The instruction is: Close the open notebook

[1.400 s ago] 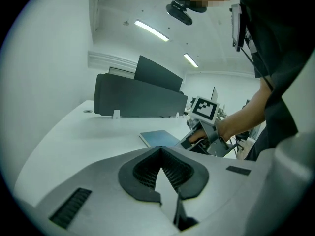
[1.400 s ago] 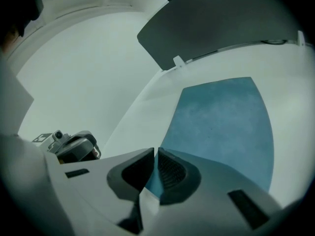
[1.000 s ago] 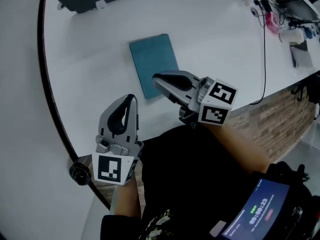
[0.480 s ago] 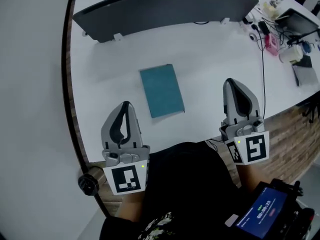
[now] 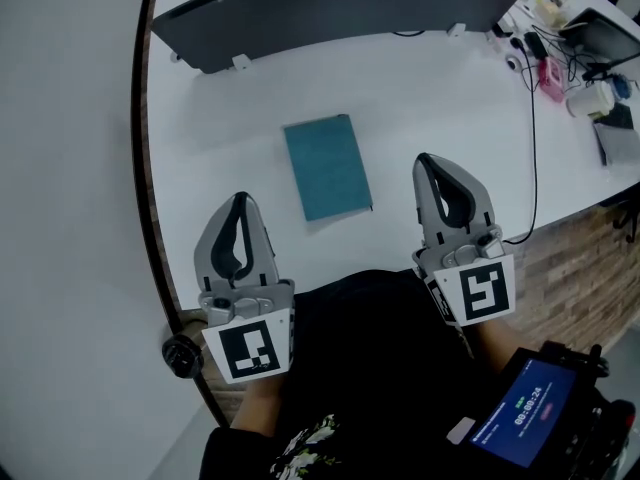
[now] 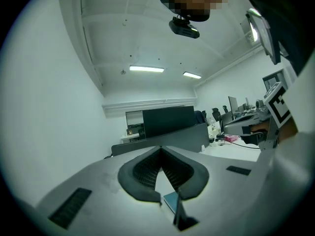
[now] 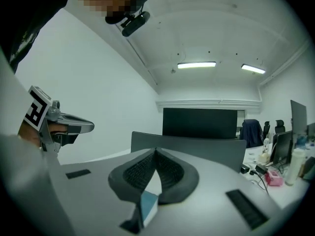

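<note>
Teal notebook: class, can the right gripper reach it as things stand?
Probably yes: the notebook lies flat on the table, ahead and left of the right gripper, with nothing between them.

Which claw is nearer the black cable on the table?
Right. The right claw is just left of the cable in the head view; the left claw is farther off, beyond the teal notebook.

A white bench (image 5: 430, 78) curves through a bright office, with a dark partition panel (image 5: 330, 8) standing along its far edge. A black cable (image 5: 531, 118) trails across it toward clutter at the right corner. A brick-patterned surface (image 5: 585, 258) shows below its edge. Plain white walls (image 7: 98, 82) rise to a white ceiling with strip lights (image 7: 197, 64).
</note>
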`<state>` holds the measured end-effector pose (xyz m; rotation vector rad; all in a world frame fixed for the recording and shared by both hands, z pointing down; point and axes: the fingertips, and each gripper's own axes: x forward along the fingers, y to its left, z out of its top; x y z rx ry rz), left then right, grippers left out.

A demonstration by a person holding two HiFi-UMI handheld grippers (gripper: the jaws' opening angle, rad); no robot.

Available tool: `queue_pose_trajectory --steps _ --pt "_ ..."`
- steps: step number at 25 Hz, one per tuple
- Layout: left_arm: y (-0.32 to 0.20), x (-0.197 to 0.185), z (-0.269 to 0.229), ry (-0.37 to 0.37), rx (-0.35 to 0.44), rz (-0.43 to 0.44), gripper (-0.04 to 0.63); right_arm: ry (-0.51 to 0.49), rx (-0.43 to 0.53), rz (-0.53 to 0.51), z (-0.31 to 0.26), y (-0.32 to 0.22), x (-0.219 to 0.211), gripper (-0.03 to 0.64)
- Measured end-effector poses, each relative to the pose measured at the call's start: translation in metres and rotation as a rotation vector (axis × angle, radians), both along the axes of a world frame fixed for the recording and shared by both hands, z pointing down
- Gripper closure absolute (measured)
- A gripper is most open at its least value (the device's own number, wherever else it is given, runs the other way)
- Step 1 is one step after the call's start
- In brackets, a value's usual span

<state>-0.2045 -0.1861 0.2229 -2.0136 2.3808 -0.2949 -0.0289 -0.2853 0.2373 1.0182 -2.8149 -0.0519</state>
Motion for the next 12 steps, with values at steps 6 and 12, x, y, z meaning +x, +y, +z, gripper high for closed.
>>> queue_pose_trajectory --steps 6,12 --pt "0.003 0.005 0.001 -0.003 -0.001 0.003 0.589 0.001 -0.012 -0.027 0.003 0.007 -0.001 0.554" --pt "0.005 0.014 0.007 0.007 -0.022 0.019 0.589 -0.005 -0.048 -0.051 0.007 0.015 0.000 0.553"
